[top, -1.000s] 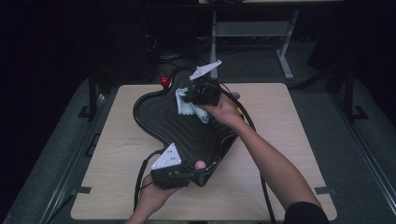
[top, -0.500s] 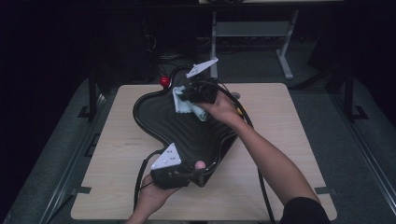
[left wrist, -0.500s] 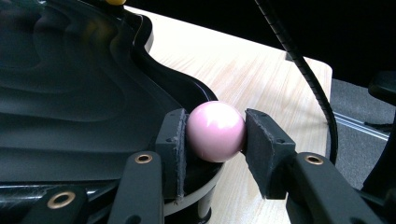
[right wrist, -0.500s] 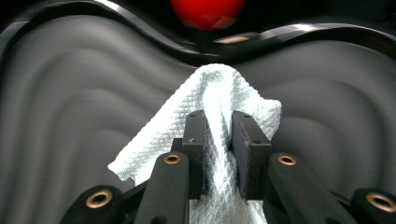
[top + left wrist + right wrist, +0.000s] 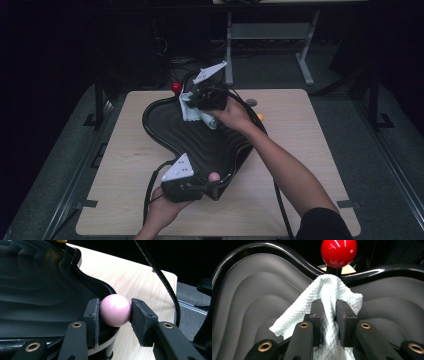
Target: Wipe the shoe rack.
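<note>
A black wavy-rimmed tray (image 5: pixel 165 125) with ridged steps lies on the wooden table. My left gripper (image 5: pixel 207 181) at its near end is shut on a pink ball (image 5: pixel 115 310) (image 5: pixel 214 176) mounted at the tray's rim, one pad on each side. My right gripper (image 5: pixel 192 105) at the tray's far end is shut on a white waffle-textured cloth (image 5: pixel 329 293) (image 5: pixel 192 114), which it presses on the tray's inner surface (image 5: pixel 262 290) just below a red ball (image 5: pixel 338 252) (image 5: pixel 176 87) on the far rim.
A yellow ball (image 5: pixel 259 117) pokes out at the tray's right rim behind the right forearm. The light wooden table (image 5: pixel 310 140) has bare surface on both sides of the tray. Black cables (image 5: pixel 165 282) trail from both grippers. A metal desk frame (image 5: pixel 270 35) stands beyond the table.
The right gripper with the cloth has shifted slightly toward the far rim near the red ball. The left gripper has kept still on the pink ball.
</note>
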Tool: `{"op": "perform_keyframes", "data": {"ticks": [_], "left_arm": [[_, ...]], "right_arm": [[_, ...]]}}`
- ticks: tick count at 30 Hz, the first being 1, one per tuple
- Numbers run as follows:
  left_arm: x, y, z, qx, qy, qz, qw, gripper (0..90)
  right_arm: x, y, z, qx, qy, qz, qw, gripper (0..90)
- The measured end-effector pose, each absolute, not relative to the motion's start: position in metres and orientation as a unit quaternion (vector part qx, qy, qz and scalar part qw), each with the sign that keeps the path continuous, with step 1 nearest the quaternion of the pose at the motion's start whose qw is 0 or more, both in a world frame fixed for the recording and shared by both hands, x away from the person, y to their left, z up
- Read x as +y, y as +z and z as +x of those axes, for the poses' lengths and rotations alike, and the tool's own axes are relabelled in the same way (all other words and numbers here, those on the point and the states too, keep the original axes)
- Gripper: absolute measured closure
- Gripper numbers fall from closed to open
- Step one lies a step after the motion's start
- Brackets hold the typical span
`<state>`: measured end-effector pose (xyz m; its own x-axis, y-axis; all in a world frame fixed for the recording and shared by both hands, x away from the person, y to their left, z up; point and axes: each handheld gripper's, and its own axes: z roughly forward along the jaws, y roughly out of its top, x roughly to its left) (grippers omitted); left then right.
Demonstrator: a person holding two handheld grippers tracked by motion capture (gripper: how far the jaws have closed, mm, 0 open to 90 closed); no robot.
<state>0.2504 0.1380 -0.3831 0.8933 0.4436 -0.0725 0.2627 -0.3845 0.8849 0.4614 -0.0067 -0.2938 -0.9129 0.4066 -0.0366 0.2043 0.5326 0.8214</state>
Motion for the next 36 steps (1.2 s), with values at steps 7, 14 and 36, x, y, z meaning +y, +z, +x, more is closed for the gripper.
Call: {"op": "perform_keyframes", "data": {"ticks": [7,14,36], "left_arm": [[0.138,-0.383,0.251,0.214,0.087,0.828,0.512,60.1],[0.138,-0.383,0.251,0.212,0.087,0.827,0.513,60.1],[0.138,-0.383,0.251,0.213,0.087,0.827,0.513,60.1]], "right_arm": [[-0.012,-0.293,0.471,0.861,0.451,0.204,0.116,75.8],[-0.01,-0.293,0.471,0.866,0.442,0.192,0.132,75.8],[-0.071,-0.333,0.427,0.862,0.447,0.215,0.1,76.0]]}}
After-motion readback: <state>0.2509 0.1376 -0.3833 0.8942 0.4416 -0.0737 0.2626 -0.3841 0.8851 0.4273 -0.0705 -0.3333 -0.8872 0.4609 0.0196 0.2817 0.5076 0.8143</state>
